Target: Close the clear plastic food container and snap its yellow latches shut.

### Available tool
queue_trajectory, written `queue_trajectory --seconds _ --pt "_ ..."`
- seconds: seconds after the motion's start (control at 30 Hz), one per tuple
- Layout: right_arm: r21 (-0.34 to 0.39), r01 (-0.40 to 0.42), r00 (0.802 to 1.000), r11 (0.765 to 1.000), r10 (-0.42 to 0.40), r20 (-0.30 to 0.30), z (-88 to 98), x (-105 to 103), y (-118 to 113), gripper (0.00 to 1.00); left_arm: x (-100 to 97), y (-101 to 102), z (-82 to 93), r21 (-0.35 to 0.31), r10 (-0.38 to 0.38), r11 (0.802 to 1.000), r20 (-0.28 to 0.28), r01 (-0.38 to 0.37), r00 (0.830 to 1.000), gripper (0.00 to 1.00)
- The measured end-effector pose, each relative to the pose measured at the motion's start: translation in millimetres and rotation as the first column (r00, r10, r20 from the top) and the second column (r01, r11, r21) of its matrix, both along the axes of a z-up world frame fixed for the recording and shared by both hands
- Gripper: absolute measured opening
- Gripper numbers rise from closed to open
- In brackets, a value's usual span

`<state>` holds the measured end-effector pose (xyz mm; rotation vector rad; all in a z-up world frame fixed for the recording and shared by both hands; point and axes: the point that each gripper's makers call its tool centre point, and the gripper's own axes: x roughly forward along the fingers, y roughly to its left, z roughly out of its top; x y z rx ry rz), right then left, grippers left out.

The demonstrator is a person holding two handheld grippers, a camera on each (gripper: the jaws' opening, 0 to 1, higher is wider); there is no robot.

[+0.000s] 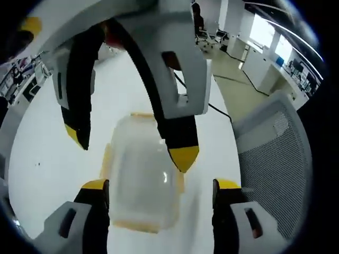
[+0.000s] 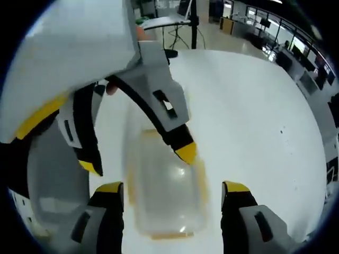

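From where I sit, the clear plastic food container (image 1: 143, 172) lies on the white table (image 1: 42, 143), blurred in both views, a rounded see-through box with its lid down on it. Yellow latches (image 1: 106, 159) show as soft orange-yellow bands along its edges; whether any is snapped home I cannot tell.

In the left gripper view the left gripper (image 1: 161, 185) has its yellow-tipped jaws spread wide, one on each side of the container's near end, touching nothing that I can make out. The right gripper (image 1: 132, 151) comes in from above, also gaping, one black finger tip sitting over the lid (contact or a hair above, I cannot say), the other off to the side over bare table.

The right gripper view gives the mirror: its own gripper (image 2: 172, 188) open astride the container (image 2: 167, 193), and the left gripper (image 2: 140, 159) reaching over it with one yellow tip near the lid's far edge.

The left gripper view alone offers a grey mesh office chair (image 1: 275, 153) beside the table and desks by bright windows. The right gripper view has a tripod stand (image 2: 193, 24) beyond the table's far edge.
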<state>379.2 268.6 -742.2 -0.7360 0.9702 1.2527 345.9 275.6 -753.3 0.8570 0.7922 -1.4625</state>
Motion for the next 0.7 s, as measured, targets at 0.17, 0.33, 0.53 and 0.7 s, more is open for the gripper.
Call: queue_trajectory --seconds 0.17,0.33,0.53,0.7 --pt "-0.006 -0.005 1.0 1.0 0.005 0.0 -1.6 -5 -4 0.75 8.4 4 -0.1 0.012 0.0 1.0 0.011 0.0 1.0 0.79" --pt "-0.037 -0.021 1.0 0.999 0.021 0.0 -5.3 -12 -10 0.75 15.4 9 -0.1 0.044 -0.027 0.999 0.028 0.026 0.999 0.79" --pt "-0.037 -0.003 1.0 0.999 0.003 0.0 -7.7 -14 -15 0.74 20.8 13 -5.1 0.081 -0.046 0.996 0.034 0.043 0.998 0.78" --pt "-0.071 -0.013 1.0 0.997 0.012 -0.006 -11.5 -19 -26 0.73 18.0 10 -10.4 0.089 -0.06 0.994 0.027 0.057 0.998 0.78"
